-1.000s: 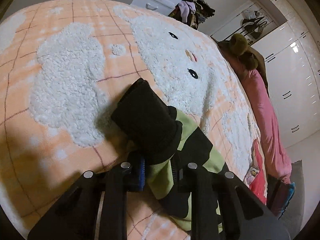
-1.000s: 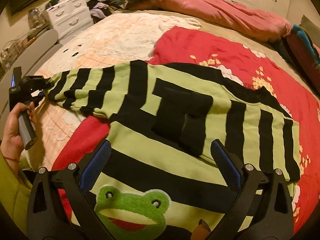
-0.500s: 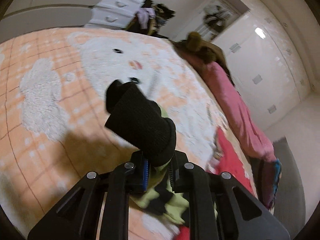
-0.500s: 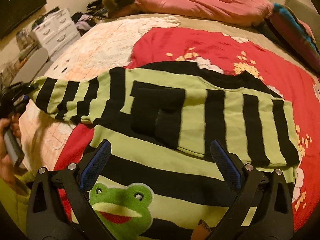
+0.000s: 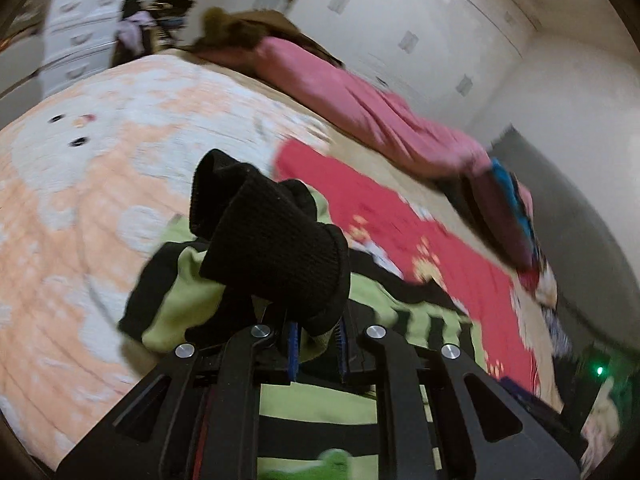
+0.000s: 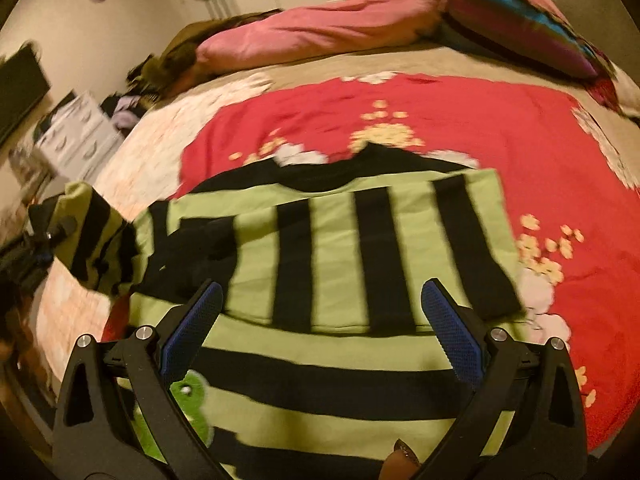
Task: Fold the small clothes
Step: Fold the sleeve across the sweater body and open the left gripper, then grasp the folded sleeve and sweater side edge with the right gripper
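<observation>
A green and black striped sweater with a frog patch lies on the bed, one sleeve folded across its body. My left gripper is shut on the other sleeve's black cuff and holds it lifted above the sweater's left side; this raised sleeve shows at the left of the right wrist view. My right gripper is open and empty, hovering just above the sweater's body.
The sweater rests on a red flowered blanket beside an orange and white blanket. A pink quilt and a striped pillow lie at the bed's far end. White drawers stand beyond the bed.
My left gripper has lifted the sleeve cuff off the orange blanket and carried it toward the sweater's body. My right gripper has shifted slightly over the sweater and stays open.
</observation>
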A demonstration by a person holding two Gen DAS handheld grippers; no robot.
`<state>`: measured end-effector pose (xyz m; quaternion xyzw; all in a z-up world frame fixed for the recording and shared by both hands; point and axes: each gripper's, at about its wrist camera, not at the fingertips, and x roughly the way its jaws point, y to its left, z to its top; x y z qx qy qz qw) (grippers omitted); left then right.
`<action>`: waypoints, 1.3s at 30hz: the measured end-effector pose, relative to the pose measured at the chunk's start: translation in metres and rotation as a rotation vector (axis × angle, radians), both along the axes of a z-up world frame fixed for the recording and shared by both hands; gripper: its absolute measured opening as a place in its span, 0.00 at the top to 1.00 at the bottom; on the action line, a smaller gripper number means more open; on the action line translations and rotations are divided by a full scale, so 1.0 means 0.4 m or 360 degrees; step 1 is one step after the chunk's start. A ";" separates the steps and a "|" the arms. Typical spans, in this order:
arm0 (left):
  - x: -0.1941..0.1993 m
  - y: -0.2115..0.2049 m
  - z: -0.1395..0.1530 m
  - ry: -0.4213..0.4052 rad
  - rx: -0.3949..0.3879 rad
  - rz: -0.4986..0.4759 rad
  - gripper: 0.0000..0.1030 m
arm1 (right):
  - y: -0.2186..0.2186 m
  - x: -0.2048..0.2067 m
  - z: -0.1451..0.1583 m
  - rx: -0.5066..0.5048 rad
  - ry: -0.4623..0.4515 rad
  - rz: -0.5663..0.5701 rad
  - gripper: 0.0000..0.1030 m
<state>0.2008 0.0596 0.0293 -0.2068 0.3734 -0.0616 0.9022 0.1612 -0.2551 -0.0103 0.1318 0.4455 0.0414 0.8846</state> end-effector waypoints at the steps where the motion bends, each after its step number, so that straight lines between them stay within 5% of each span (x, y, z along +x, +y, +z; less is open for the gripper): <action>1: 0.008 -0.039 -0.003 0.0016 0.0022 -0.0040 0.87 | -0.029 -0.001 -0.001 0.0027 -0.0004 -0.0032 0.09; 9: 0.038 -0.205 -0.031 0.0082 0.0171 -0.0180 0.87 | -0.206 -0.007 0.003 0.0188 -0.0078 -0.0225 0.09; 14: 0.051 -0.289 -0.038 0.0109 0.0240 -0.0230 0.87 | -0.238 -0.002 -0.016 0.0239 -0.0048 -0.0195 0.09; 24: 0.081 -0.452 -0.091 0.0211 0.0212 -0.0276 0.87 | -0.295 0.003 -0.050 0.0253 -0.0047 -0.0215 0.09; 26: 0.082 -0.491 -0.106 0.0221 0.0204 -0.0315 0.84 | -0.316 0.004 -0.059 0.0280 -0.0039 -0.0245 0.09; 30: 0.090 -0.559 -0.163 0.0338 0.0067 -0.0541 0.48 | -0.357 0.003 -0.072 0.0316 -0.0032 -0.0311 0.09; 35: 0.059 -0.537 -0.154 0.0303 0.0066 -0.0615 0.44 | -0.370 0.004 -0.085 0.0335 -0.0015 -0.0337 0.09; 39: 0.035 -0.438 -0.109 0.0235 0.0101 -0.0469 0.44 | -0.350 0.012 -0.093 0.0326 0.0000 -0.0280 0.09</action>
